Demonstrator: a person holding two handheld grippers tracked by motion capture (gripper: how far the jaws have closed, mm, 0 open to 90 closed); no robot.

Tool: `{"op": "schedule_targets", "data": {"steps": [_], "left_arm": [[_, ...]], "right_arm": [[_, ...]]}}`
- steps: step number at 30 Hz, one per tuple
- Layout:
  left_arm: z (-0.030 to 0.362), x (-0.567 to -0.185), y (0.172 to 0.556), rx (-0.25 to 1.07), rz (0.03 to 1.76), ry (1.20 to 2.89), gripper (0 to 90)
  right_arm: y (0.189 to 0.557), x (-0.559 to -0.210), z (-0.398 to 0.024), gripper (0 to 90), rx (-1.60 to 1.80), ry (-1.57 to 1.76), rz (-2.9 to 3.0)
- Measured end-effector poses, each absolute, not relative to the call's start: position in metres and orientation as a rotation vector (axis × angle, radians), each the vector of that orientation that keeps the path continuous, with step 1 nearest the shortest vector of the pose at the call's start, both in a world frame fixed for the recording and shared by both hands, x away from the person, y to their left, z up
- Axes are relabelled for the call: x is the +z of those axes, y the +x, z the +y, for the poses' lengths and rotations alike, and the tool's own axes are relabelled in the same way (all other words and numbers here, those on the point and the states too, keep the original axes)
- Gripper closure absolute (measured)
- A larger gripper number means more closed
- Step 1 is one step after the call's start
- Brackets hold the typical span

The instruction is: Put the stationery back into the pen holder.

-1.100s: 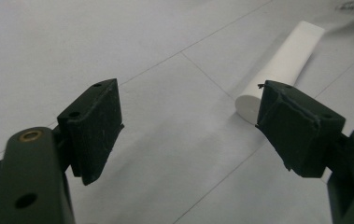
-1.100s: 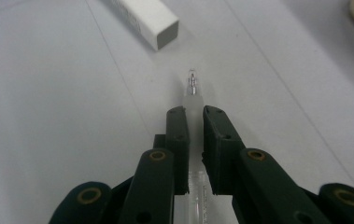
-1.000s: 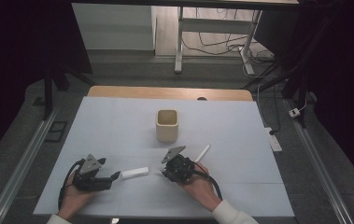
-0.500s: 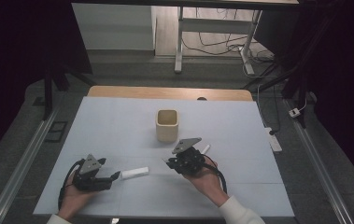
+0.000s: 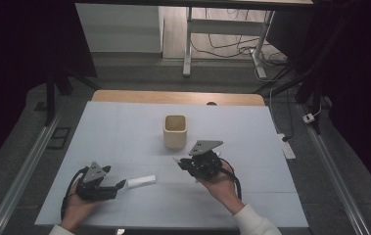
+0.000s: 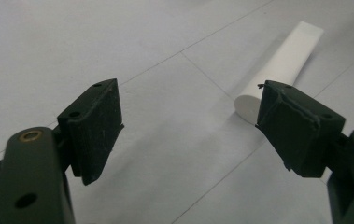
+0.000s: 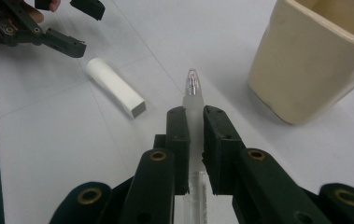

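So the big thing on the table (image 5: 124, 127) is the cream cup (image 5: 175, 131), and that's where I'd guess the pen (image 7: 192, 95) is headed. The right gripper (image 7: 192, 122) has its jaws pinched narrow on the pen's frosted barrel, tip poking out front, held up off the table just beside the cup. Risk as I see it: the barrel is slick and round and the grip sits close to the tip end, so it could swivel or slide out mid-carry, or the tip could clip the cup's rim and tip it.

The left gripper (image 6: 188, 130) sits low with jaws spread wide and nothing between them; the white cap (image 6: 282, 65) lies flat just past one pad. A sloppy close would roll it away.

No readable brand, label or writing anywhere.
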State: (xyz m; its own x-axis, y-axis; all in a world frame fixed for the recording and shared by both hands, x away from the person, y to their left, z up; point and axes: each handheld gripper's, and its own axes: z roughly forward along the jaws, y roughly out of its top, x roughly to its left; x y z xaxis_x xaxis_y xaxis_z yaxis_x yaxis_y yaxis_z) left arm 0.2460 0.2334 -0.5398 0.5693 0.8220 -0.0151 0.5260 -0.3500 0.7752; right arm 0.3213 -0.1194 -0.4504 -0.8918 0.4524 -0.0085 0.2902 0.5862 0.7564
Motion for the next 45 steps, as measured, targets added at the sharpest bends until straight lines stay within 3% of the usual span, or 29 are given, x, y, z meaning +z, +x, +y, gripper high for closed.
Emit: {"op": "schedule_targets", "data": {"steps": [33, 45], "left_arm": [[0.234, -0.539, 0.245, 0.493, 1.076, 2.030, 22.0], [0.234, -0.539, 0.245, 0.489, 1.072, 2.026, 22.0]], "right_arm": [[0.337, -0.424, -0.141, 80.3, 1.453, 0.686, 2.381], [0.350, -0.412, -0.120, 80.3, 1.496, 0.662, 2.317]]}}
